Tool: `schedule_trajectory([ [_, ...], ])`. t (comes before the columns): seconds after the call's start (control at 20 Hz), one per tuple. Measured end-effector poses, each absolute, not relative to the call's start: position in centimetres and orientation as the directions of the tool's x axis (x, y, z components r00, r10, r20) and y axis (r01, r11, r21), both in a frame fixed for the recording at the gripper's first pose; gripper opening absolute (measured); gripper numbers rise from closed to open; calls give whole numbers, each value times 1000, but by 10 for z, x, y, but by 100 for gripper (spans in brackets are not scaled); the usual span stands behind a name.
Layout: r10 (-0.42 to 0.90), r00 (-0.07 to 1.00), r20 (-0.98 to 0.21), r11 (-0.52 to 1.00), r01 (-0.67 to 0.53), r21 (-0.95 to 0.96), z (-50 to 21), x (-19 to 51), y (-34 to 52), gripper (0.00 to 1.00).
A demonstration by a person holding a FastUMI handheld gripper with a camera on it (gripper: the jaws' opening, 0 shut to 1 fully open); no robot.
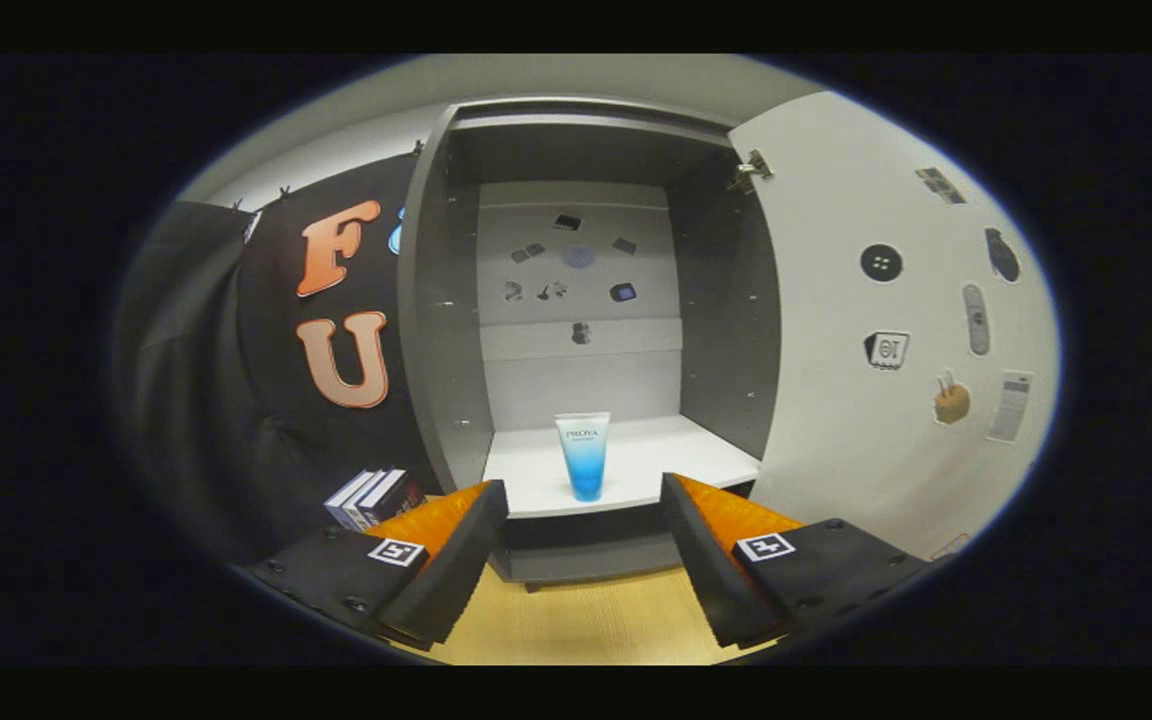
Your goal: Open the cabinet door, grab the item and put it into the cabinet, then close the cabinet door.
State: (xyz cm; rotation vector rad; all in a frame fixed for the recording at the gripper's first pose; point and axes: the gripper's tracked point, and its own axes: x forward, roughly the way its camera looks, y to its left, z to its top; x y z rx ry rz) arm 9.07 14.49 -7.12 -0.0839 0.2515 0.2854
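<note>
A blue-and-white tube (583, 456) stood upright on its cap on the white shelf (681, 455) inside the cabinet (576, 330), near the shelf's front edge. The cabinet door (896, 330) hung wide open to the right, stickers on its inner face. The gripper (584, 500) was released, fingers spread apart and empty, short of the shelf. Books (373, 497) lay beside the cabinet's left wall.

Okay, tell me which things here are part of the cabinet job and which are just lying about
Part of the job:
cabinet, open
cabinet door, swung wide
tube, upright on the shelf
gripper, fingers apart, tube beyond them

Just lying about:
books beside the cabinet
stickers on the door
</note>
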Motion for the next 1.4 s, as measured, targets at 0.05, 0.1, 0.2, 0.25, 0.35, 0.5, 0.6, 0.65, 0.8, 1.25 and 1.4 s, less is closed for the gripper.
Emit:
schedule_trajectory([
  [0.05,271,928,-254,957,-289,-35,-68,72,135,98],
  [0.1,271,930,-247,958,-287,-27,-61,56,126,98],
  [0.2,247,940,-236,965,-260,-25,-50,32,98,98],
  [0.25,224,946,-235,971,-237,-29,-46,21,81,98],
  [0.35,208,954,-218,974,-222,-41,-33,-3,54,98],
  [0.5,217,957,-195,973,-228,-39,-17,-32,14,98],
  [0.6,234,957,-170,970,-242,-23,-6,-47,-15,98],
  [0.65,233,959,-164,971,-240,-23,-2,-53,-33,98],
  [0.8,172,974,-147,983,-180,-40,4,-59,-98,98],
  [1.25,56,992,-114,998,-58,-16,-11,-30,-225,96],
  [1.4,14,994,-106,998,-20,-59,-25,4,-247,96],
])
